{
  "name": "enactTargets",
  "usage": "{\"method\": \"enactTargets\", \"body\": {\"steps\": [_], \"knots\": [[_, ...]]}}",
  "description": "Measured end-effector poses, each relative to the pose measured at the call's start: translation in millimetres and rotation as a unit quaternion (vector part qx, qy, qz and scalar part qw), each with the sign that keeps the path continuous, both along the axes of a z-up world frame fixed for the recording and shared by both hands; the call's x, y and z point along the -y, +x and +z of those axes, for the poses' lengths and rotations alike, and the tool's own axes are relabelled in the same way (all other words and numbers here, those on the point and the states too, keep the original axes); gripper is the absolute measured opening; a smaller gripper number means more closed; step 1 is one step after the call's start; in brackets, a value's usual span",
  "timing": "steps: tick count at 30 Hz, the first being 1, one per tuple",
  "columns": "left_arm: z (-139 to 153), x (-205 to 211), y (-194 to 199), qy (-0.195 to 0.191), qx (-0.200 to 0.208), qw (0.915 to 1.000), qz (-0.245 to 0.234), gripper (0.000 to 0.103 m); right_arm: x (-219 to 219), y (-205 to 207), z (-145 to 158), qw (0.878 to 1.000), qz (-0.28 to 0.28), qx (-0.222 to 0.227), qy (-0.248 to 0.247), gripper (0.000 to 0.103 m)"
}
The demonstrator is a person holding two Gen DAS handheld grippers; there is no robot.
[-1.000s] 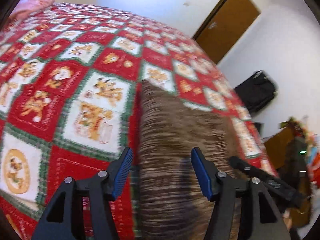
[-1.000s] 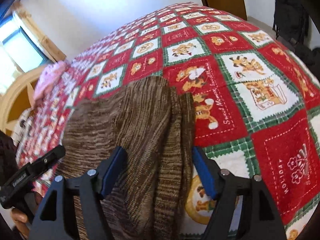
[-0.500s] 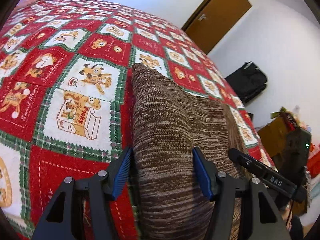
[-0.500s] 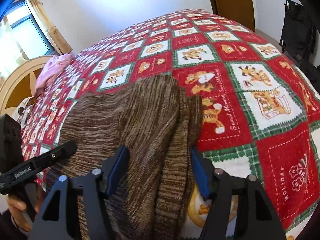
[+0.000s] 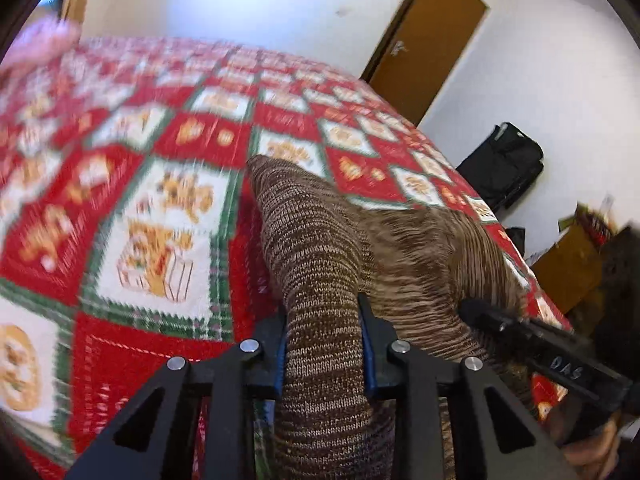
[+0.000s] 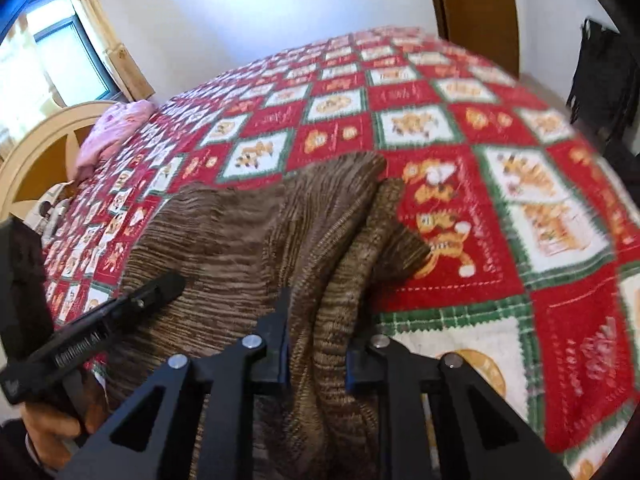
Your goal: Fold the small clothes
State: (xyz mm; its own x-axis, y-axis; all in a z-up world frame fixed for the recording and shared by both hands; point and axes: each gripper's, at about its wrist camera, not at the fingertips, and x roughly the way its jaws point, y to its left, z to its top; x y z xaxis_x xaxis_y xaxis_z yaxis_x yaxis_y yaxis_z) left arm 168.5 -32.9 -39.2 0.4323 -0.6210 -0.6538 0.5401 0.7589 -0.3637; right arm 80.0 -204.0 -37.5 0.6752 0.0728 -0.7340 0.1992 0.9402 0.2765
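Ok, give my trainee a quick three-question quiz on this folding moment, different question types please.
1. True or false: both tongs are clamped on the brown knit garment.
2. The garment lies on: A) a bare wooden table B) a red, white and green patterned bedspread C) a tiled floor.
3. Fill in: the soft item at the bed's far corner by the window, the ____ cloth, is untouched.

Key:
1. True: left tongs and right tongs have just closed, each with fabric bunched between its jaws.
2. B
3. pink
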Motion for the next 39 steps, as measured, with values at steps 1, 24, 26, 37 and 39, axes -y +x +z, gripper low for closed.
{"method": "enactTargets", "body": {"steps": [1,24,26,37,39], "knots": [[7.7,-1.1,-5.0,-0.003,0.012,0.9999,-0.002,0.028,-3.4,-3.8,6.7,1.0,-0.003,0.008,-0.001,0.022],[153.3,-35.6,-161.2,-0.041,0.121,0.9802,-0.151,0.029,-55.1,-209.1,153.0,0.978,-0.111,0.169,-0.04,0.022],[150.1,-15.2,-178.9,-0.035,0.12,0.9773,-0.171,0.029,-41.3,-224.3,150.3,0.976,-0.129,0.167,-0.046,0.022],[58.6,97.4,-184.6,0.021,0.052,0.9748,-0.216,0.029,79.5,-241.0,64.5,0.966,-0.247,0.067,-0.025,0.022],[42.6,112.3,-181.5,0.046,0.051,0.9741,-0.216,0.03,96.7,-239.6,48.3,0.964,-0.26,0.047,-0.026,0.022]]}}
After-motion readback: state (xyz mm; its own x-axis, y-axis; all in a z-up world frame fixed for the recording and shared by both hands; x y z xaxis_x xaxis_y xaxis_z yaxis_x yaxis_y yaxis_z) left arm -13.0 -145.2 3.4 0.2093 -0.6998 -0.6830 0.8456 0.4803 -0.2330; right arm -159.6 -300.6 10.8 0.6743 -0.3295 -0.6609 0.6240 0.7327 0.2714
